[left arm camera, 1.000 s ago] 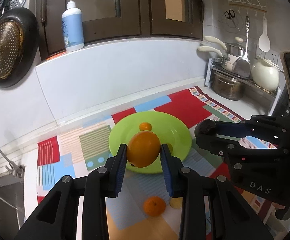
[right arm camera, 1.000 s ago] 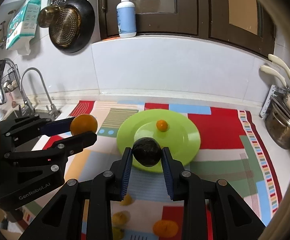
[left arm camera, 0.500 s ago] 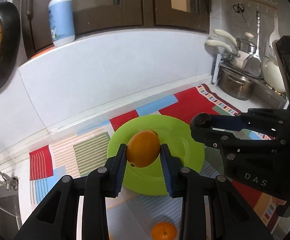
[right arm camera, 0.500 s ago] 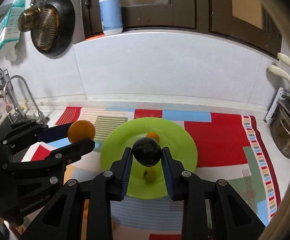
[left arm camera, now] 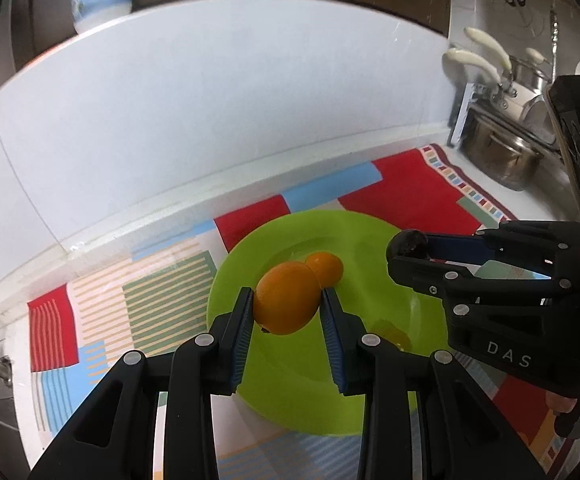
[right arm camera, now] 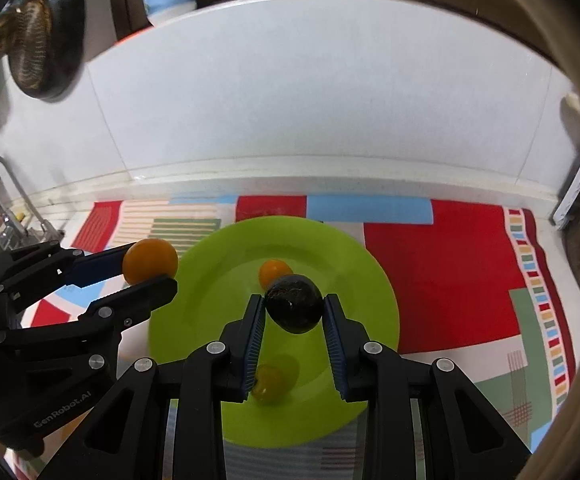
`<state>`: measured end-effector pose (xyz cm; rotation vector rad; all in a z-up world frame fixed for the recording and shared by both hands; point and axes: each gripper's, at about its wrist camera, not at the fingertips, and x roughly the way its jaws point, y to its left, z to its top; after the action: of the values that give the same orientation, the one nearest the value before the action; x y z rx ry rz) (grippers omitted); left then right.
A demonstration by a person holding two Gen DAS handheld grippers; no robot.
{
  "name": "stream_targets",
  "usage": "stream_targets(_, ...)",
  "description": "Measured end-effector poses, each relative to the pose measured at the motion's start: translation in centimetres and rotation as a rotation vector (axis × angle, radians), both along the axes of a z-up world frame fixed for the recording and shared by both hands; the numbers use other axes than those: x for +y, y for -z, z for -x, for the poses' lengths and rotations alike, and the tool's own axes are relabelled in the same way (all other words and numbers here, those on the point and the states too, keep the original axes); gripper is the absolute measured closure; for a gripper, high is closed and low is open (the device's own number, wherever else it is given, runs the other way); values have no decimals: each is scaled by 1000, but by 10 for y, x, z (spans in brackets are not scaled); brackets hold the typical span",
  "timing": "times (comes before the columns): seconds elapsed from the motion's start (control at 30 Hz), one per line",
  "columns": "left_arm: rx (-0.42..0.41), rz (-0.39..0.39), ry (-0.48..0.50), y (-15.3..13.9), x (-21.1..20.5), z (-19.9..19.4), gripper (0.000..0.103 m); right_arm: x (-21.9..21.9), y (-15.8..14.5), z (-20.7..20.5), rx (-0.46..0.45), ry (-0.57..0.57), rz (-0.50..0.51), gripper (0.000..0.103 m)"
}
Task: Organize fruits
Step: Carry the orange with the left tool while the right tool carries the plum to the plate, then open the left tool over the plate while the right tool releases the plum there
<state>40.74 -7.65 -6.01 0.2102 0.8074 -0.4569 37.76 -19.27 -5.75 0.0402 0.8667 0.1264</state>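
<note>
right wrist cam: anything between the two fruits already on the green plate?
Yes, in the right wrist view the dark fruit, gripped in the right claw, hangs between the small orange fruit and the yellowish fruit on the green plate.

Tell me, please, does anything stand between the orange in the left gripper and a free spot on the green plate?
The orange is held over the green plate. A small orange fruit lies just beyond it and a yellowish one nearer the front. The plate's left part is bare, so nothing visible blocks it.

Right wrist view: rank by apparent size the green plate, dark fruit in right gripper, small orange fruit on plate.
1. green plate
2. dark fruit, held nearer the camera, so its lead is unsure
3. small orange fruit
</note>
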Motion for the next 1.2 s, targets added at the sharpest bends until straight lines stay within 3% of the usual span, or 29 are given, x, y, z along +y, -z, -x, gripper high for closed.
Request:
stream_targets(0.33, 73, -12, 3, 31, -7, -23, 70, -6, 29, -25, 89, 11, -14, 72)
stream_targets(0.67, 89, -26, 15, 40, -11, -32, 69, -4, 43, -33, 120, 6, -9, 72)
stream_targets(0.8, 70, -13, -2, 33, -7, -30, 57, -4, 43, -32, 117, 21, -1, 70)
stream_targets(1.2, 9, 15, -25, -2, 9, -1, 53, -5, 19, -6, 62, 42, -3, 65)
